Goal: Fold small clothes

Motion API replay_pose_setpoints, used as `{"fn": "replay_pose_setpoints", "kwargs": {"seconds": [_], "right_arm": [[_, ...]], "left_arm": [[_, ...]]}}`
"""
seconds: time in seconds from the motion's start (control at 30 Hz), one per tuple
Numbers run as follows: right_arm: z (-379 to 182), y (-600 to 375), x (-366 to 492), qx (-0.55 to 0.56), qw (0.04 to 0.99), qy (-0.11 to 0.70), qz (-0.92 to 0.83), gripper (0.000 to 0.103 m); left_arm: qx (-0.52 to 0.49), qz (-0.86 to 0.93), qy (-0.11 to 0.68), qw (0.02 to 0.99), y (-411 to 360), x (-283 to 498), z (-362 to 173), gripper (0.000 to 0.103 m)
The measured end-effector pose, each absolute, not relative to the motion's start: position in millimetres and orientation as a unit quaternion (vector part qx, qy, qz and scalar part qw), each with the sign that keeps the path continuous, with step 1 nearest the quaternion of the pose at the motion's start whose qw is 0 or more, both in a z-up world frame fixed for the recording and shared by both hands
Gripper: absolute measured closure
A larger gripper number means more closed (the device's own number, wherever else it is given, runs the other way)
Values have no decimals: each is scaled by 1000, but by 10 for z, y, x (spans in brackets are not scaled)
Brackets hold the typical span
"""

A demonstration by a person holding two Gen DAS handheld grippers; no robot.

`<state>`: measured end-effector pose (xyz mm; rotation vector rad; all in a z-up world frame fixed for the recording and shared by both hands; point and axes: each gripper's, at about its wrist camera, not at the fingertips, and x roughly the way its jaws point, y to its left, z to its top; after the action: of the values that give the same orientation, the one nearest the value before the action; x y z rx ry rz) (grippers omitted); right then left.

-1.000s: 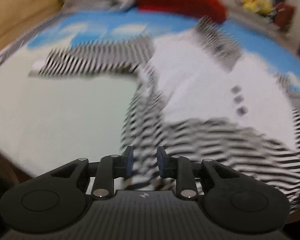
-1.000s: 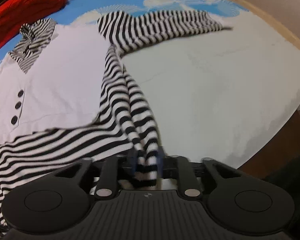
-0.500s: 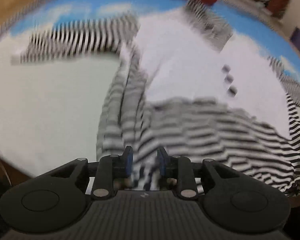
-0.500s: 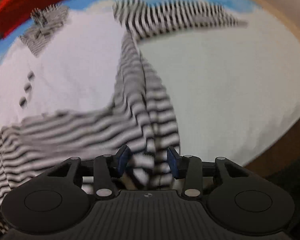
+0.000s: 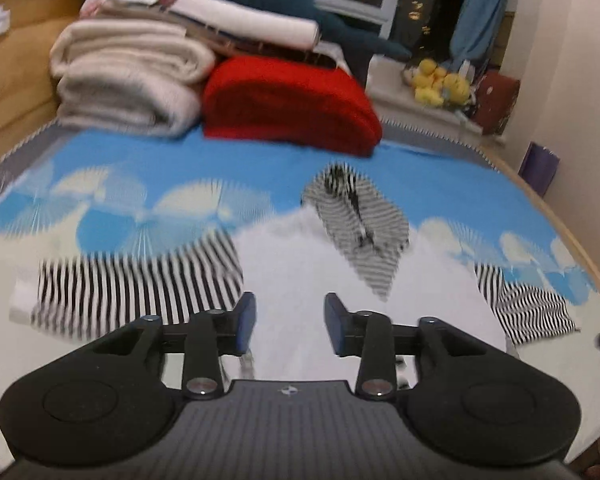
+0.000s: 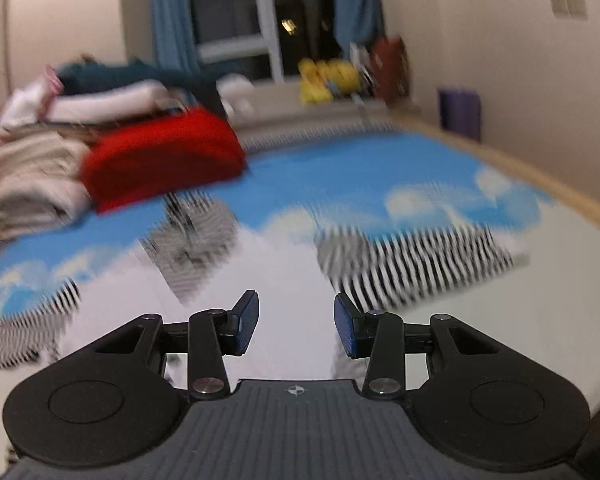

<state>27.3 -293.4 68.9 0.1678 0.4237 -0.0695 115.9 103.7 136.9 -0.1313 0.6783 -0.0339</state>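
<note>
A white top (image 5: 308, 264) with black-and-white striped sleeves and a striped hood (image 5: 360, 220) lies spread on the bed. In the left wrist view one striped sleeve (image 5: 140, 280) stretches out to the left and the other (image 5: 524, 308) lies at the right. My left gripper (image 5: 290, 328) hovers above the white body; its jaws are opening and nothing is between them. In the right wrist view my right gripper (image 6: 296, 322) stands open and empty over the same top (image 6: 276, 280), with a striped sleeve (image 6: 412, 268) ahead to its right.
At the head of the bed sit a folded red blanket (image 5: 292, 104) and a stack of beige and white bedding (image 5: 128, 80). Yellow plush toys (image 5: 440, 80) rest on the window sill. A wooden bed edge (image 5: 560, 232) borders the right side.
Both grippers let go of the striped cloth they pinched, opened, rose and tilted up, so the far end of the bed and the window have come into view.
</note>
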Motion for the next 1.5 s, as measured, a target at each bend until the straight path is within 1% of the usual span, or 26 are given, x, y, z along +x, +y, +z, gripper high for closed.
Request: {"fn": "replay_pose_setpoints", "kwargs": {"seconds": [0.03,0.13,0.23,0.27,0.3,0.33,0.43,0.5,0.53,0.57,0.6,0.63,0.67,0.77,0.83,0.87,0.93,1.03,1.17,1.2,1.23,1.27,1.3,1.33,1.4,1.5], "right_arm": [[825,-2942,325,78,977,199,-27,58],[1181,-2950,584,76,981,181,-2,49],[1476,-2919,975,68,982,175,9,45],[1549,-2885,1142,61,983,173,12,45],[1595,-2842,1258,55,984,171,16,45],[1627,-2808,1418,47,984,172,27,45],[1620,-2750,1777,50,981,180,62,45],[1480,-2729,1901,58,979,180,82,45],[1367,-2718,1940,55,978,183,85,46],[1225,-2691,2007,46,974,209,75,51],[1128,-2650,2073,40,968,238,64,58],[1074,-2628,2143,43,963,258,64,73],[1040,-2628,2219,59,957,275,72,78],[1021,-2662,2424,113,942,294,113,79],[1006,-2641,2519,98,944,295,107,79],[980,-2644,2559,88,944,300,100,78],[878,-2702,2607,91,938,321,92,78],[771,-2740,2727,109,922,361,91,77],[671,-2748,2706,102,916,377,91,74],[649,-2740,2707,100,915,380,89,74],[627,-2736,2724,100,914,383,87,74],[603,-2751,2720,102,913,386,85,74],[579,-2766,2721,104,911,390,82,74],[554,-2786,2724,108,909,394,78,74],[506,-2838,2746,114,906,401,73,74],[462,-2898,2730,121,902,408,73,74]], "left_arm": [[-53,-17,326,944,1114,1294,1408,55],[-20,-9,319,948,1382,1684,1352,54],[-59,-11,332,941,1778,1890,1045,55],[-81,0,353,932,1930,1938,870,56],[-92,29,403,910,2070,2047,697,69],[-112,61,428,895,2226,2125,582,76],[-164,89,438,879,2589,2259,438,77],[-185,120,443,869,2837,2305,325,77],[-203,138,452,857,2984,2317,242,77],[-223,152,460,846,3114,2313,162,77],[-247,166,467,833,3249,2319,81,77],[-266,176,469,823,3368,2313,10,76],[-281,185,472,815,3483,2322,-58,75],[-311,217,480,791,3779,2245,-226,72],[-335,240,476,777,3930,2201,-287,69],[-345,247,473,772,3997,2165,-308,68],[-361,256,470,763,4114,2148,-357,64],[-374,274,467,753,4263,2143,-440,63],[-385,281,467,745,4332,2157,-524,64],[-382,283,468,745,4325,2169,-536,65],[-379,287,467,745,4315,2179,-535,75],[-377,291,463,748,4304,2193,-526,85],[-373,295,459,750,4278,2217,-506,103],[-359,301,457,756,4230,2256,-459,102],[-293,311,450,784,4015,2387,-250,103],[-209,273,410,845,3476,2626,202,103]]}}
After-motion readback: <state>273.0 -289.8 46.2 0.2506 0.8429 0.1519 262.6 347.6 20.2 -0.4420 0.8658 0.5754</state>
